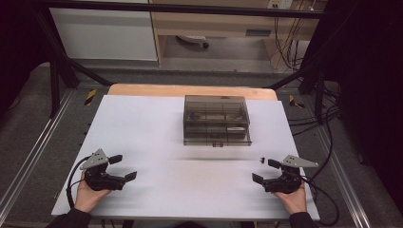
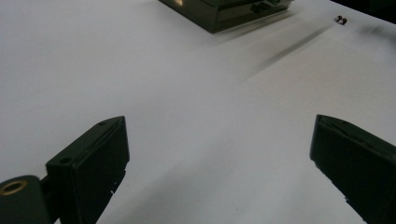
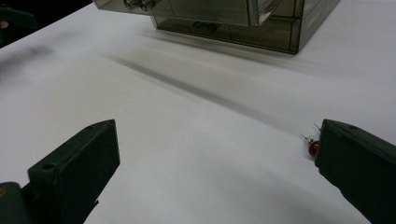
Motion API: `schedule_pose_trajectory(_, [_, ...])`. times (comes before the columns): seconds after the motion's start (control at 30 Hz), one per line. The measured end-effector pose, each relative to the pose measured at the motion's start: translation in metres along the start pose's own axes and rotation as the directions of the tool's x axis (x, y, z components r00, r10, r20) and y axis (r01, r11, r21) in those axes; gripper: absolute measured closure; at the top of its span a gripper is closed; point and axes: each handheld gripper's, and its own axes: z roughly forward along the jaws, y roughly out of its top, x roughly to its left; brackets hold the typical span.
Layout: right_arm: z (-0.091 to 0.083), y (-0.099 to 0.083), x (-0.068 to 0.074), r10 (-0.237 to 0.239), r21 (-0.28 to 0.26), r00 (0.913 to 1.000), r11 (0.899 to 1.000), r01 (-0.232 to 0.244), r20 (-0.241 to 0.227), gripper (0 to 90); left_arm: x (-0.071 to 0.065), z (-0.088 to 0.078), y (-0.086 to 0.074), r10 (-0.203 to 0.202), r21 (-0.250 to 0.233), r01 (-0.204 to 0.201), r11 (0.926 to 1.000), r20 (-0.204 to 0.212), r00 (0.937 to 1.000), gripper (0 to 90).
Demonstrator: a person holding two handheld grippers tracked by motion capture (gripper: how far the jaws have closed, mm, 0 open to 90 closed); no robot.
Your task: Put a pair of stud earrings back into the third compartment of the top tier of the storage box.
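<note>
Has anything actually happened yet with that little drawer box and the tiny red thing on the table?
Nothing looks done yet. The smoky clear drawer box sits mid-table, one drawer edging out. The small red earrings lie loose on the white table, just beside the right gripper. Both that and the left gripper are open and hold nothing. Picking up the earrings likely comes next.

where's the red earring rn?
The red earring lies on the white table, just off the right gripper, in front of the smoky drawer box; high view, right side.
</note>
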Motion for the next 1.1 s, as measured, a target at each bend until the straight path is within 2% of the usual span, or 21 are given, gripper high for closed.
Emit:
schedule_pose_trajectory(0.63, [-0.004, 0.004, -0.001, -0.007, 0.007, 0.9996, 1.0, 0.006, 0.027, 0.7, 0.001, 0.0, 0.001, -0.004, -0.001, 0.004, 1.0, -0.01, 0.9999, 4.9])
schedule_pose_trajectory(0.9, [-0.003, 0.012, -0.003, -0.005, 0.014, 0.9963, 1.0, 0.004, 0.086, 3.5, 0.002, 0.0, 0.0, -0.009, -0.002, 0.009, 1.0, -0.01, 0.9999, 4.9])
schedule_pose_trajectory(1.03, [-0.001, 0.017, -0.007, -0.006, 0.03, 0.9914, 1.0, 0.002, 0.13, 5.9, 0.002, 0.0, 0.0, -0.012, -0.005, 0.012, 0.9999, -0.012, 0.9999, 5.0])
schedule_pose_trajectory(1.1, [-0.001, 0.018, -0.008, -0.004, 0.034, 0.9908, 0.999, -0.001, 0.136, 6.4, 0.002, 0.0, 0.0, -0.015, -0.004, 0.015, 0.9999, -0.011, 0.9998, 5.0])
